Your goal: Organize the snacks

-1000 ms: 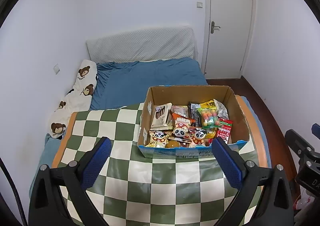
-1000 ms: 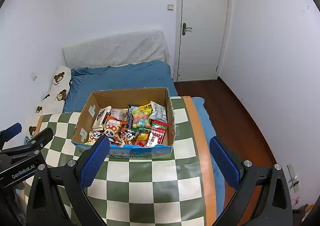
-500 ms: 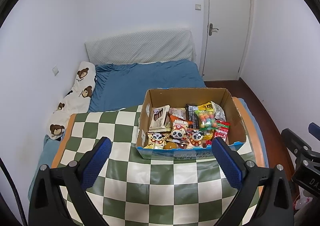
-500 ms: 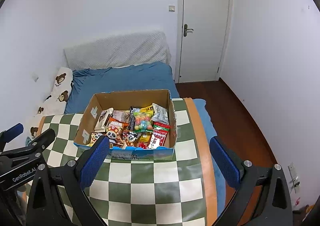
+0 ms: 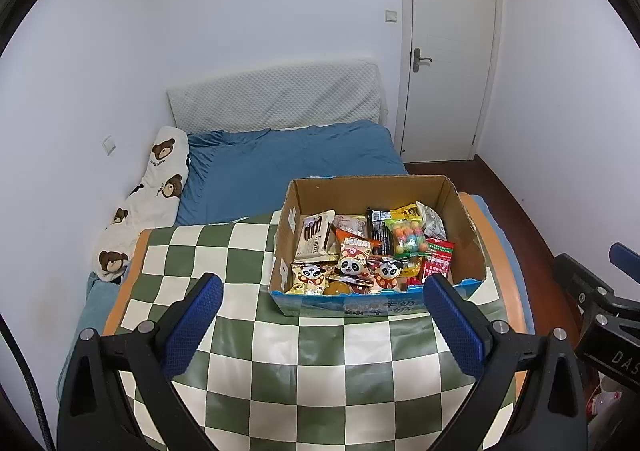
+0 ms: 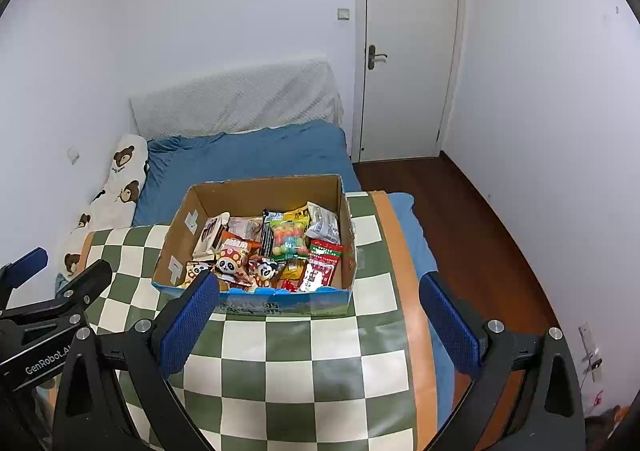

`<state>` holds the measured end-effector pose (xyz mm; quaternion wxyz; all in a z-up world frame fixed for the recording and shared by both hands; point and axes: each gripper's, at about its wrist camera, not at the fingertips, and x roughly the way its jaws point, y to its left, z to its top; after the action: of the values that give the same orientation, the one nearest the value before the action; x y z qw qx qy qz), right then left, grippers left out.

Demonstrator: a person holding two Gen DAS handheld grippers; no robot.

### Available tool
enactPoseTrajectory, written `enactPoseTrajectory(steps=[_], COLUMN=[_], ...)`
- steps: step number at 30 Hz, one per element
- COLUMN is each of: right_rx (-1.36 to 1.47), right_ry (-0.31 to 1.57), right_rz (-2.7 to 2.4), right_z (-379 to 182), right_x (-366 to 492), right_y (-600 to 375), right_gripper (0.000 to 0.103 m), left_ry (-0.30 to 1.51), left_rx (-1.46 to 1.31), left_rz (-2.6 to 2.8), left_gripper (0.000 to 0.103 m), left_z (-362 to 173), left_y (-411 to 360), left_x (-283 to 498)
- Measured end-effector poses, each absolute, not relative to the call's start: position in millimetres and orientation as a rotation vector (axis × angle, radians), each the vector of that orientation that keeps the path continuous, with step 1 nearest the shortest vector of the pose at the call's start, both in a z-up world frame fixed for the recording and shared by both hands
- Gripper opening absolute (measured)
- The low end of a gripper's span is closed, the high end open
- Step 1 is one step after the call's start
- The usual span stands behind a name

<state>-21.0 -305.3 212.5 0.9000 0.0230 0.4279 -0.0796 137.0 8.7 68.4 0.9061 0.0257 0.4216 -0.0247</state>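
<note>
A cardboard box (image 5: 464,207) with a blue front stands on the green-and-cream checked tablecloth (image 5: 304,363); it also shows in the right wrist view (image 6: 256,195). It holds several snack packets: panda packets (image 5: 352,265), a pack of coloured balls (image 5: 406,237), a red-and-green packet (image 5: 438,259), a cream wafer pack (image 5: 314,237). My left gripper (image 5: 322,315) is open and empty, held above the cloth in front of the box. My right gripper (image 6: 318,319) is open and empty, also in front of the box.
A bed with a blue sheet (image 5: 288,163) and a bear-print pillow (image 5: 148,195) lies behind the table. A white door (image 5: 446,51) is at the back right, with wooden floor (image 6: 460,219) to the right of the table.
Both grippers have drawn back and up a little from the box, which now looks smaller and farther. Both stay open and empty.
</note>
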Motion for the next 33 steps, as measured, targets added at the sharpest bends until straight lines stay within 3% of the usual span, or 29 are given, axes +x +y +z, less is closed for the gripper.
enactPoseTrajectory(steps=[33], right_rx=[0.057], right_ry=[0.893], right_rz=[-0.161], right_z=[211], right_x=[-31], right_y=[-307], right_gripper=[0.102], left_ry=[0.881], left_rx=[0.041], left_rz=[-0.060], left_gripper=[0.103], left_z=[68], left_y=[7], left_x=[125])
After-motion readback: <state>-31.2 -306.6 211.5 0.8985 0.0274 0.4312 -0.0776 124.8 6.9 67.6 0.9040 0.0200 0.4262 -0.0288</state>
